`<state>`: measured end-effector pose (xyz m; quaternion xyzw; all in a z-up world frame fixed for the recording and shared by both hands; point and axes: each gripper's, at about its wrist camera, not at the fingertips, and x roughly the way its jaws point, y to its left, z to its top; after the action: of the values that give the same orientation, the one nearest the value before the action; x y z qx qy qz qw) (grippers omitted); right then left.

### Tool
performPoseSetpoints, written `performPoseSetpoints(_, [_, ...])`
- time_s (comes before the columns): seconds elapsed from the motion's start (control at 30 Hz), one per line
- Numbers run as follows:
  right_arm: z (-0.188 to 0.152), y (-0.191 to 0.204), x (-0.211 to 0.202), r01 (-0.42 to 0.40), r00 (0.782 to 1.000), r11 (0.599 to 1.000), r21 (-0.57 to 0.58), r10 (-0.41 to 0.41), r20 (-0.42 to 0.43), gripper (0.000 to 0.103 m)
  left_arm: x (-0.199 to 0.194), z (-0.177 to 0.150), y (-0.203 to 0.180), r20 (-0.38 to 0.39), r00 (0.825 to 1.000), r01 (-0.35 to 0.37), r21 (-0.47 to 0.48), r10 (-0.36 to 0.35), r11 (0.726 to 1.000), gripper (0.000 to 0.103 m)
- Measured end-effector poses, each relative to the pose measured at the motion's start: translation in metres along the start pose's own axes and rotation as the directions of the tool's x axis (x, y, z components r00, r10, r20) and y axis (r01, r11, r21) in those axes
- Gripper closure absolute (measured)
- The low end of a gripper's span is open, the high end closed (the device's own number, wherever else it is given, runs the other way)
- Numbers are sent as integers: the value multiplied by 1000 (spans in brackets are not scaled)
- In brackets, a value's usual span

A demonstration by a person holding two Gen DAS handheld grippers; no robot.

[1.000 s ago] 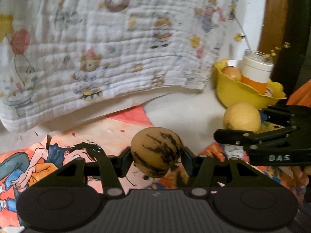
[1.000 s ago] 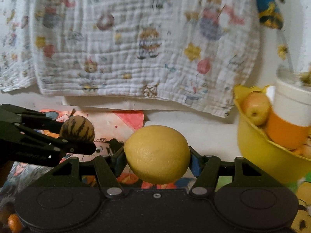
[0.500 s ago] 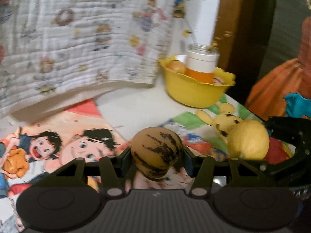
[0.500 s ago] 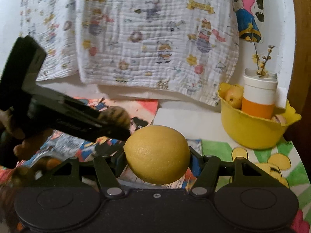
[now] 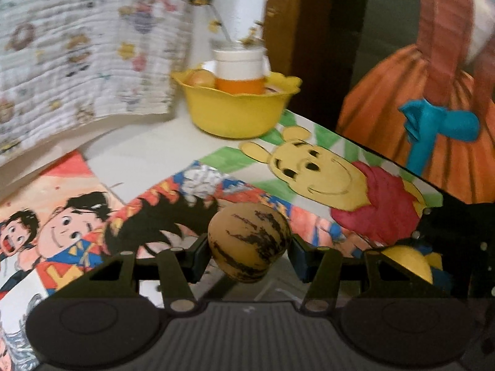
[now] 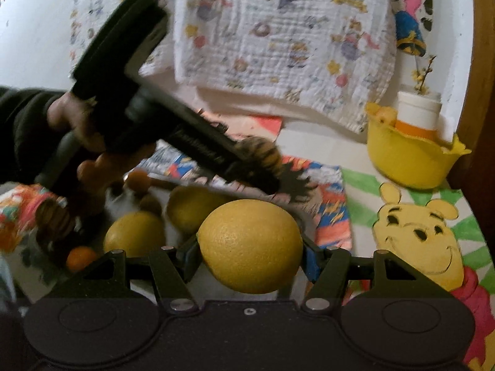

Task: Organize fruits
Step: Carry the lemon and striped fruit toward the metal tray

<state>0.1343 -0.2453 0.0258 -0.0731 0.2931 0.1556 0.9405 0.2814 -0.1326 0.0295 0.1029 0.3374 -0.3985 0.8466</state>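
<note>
My left gripper is shut on a brown fruit with dark stripes, held above the cartoon-covered table. It also shows in the right wrist view, up and left of the lemon. My right gripper is shut on a large yellow lemon; a part of that lemon shows in the left wrist view at the lower right. A yellow bowl at the back holds a round fruit and an orange and white jar.
Two more lemons, a small orange fruit and a dark striped fruit lie at the left. A printed white cloth hangs behind. The table edge runs by an orange cloth at the right.
Both grippers have pulled back from the bowl and risen, each still holding its fruit. The left view has swung right. The fruit pile at the left has come into the right view.
</note>
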Motion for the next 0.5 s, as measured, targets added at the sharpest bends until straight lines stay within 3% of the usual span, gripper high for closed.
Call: performPoseSetpoints(0.5, [-19, 6, 2, -43, 996, 999, 10, 43, -76, 38, 26, -7, -22, -136, 991, 38, 146, -18, 988, 45])
